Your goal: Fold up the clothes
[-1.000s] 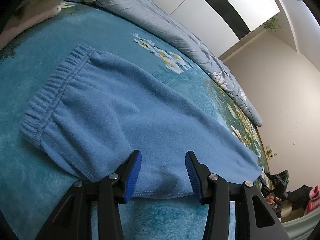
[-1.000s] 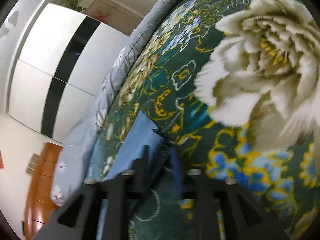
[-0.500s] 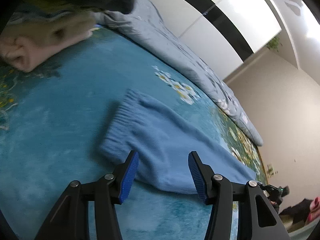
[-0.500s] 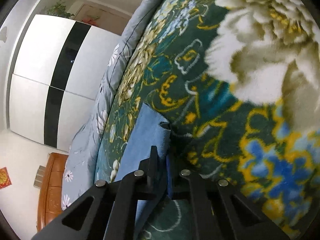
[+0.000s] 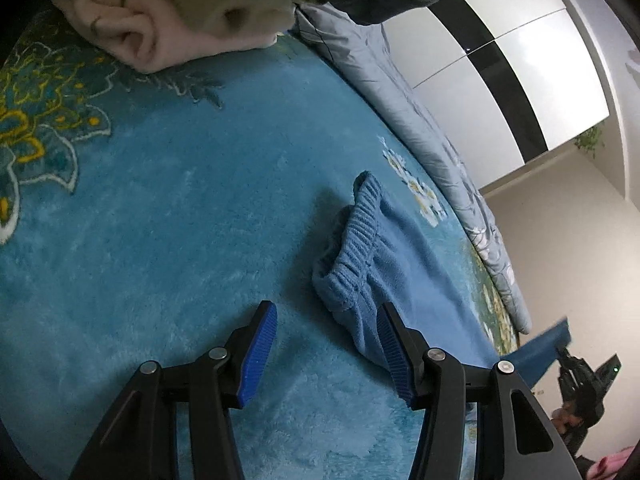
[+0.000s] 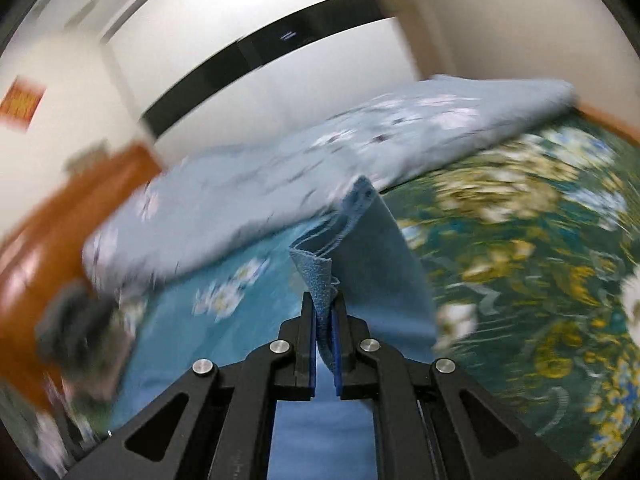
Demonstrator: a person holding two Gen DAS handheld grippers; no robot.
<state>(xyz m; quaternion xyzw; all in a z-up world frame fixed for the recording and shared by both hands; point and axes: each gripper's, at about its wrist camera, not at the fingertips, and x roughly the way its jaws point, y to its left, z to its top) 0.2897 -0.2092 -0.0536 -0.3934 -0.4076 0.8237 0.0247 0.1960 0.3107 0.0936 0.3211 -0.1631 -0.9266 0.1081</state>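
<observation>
Blue fleece trousers point(image 5: 404, 276) lie on the teal flowered blanket point(image 5: 168, 208), their ribbed waistband bunched toward me. My left gripper point(image 5: 326, 354) is open and empty, with its right finger at the waistband end of the trousers. My right gripper point(image 6: 325, 336) is shut on the trouser leg hem point(image 6: 320, 280) and holds it lifted off the bed; the lifted leg point(image 6: 380, 264) stretches away from it. That raised hem also shows far right in the left wrist view point(image 5: 548, 344).
A pile of folded clothes, pink and cream below dark ones point(image 5: 192, 20), sits at the far left of the bed. A rolled grey-blue quilt point(image 5: 440, 128) runs along the bed's far side by the white wardrobe point(image 5: 520, 80). A wooden headboard point(image 6: 60, 208) stands at left.
My right gripper has lifted the trouser hem off the bed and swung toward the waistband end. My left gripper has moved left off the trousers, whose waistband is now bunched up.
</observation>
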